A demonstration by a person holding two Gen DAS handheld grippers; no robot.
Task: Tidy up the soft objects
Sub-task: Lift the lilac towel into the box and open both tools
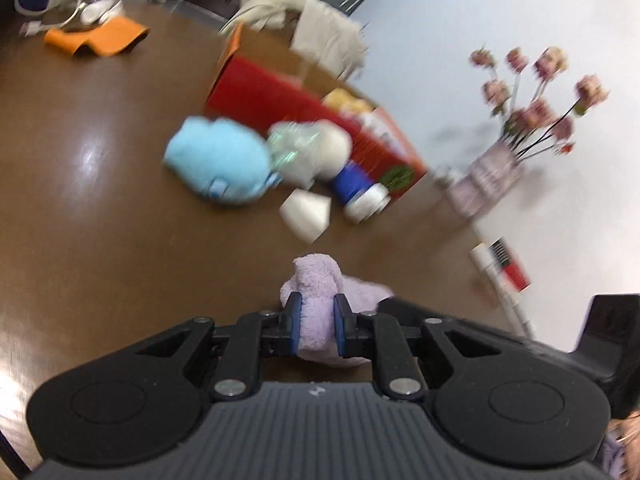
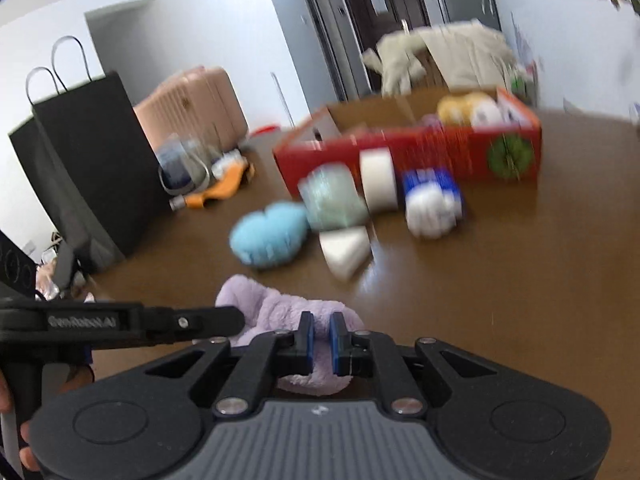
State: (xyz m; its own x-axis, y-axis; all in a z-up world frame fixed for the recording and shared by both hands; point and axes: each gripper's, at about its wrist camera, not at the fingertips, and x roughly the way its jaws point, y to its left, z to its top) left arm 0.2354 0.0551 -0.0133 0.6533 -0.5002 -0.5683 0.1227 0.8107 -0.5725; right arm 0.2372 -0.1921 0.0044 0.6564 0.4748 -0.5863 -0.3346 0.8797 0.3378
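Both grippers hold one lilac plush toy (image 1: 320,280) over the brown table (image 1: 100,200). My left gripper (image 1: 316,320) is shut on one end of it. My right gripper (image 2: 320,340) is shut on another part of the same lilac plush toy (image 2: 276,308). The left gripper's body shows in the right wrist view (image 2: 120,324) at the left. Ahead lie a light blue plush (image 1: 216,160), a white wedge-shaped foam piece (image 1: 306,214), a pale green bundle (image 2: 332,198) and a blue and white roll (image 2: 432,200). Both views are blurred.
A red cardboard box (image 2: 440,152) with yellow and white soft items inside stands behind the pile. A vase of pink flowers (image 1: 492,168) stands at the right by the wall. A black paper bag (image 2: 88,160), an orange item (image 1: 100,38) and beige cloth (image 1: 320,32) are farther off.
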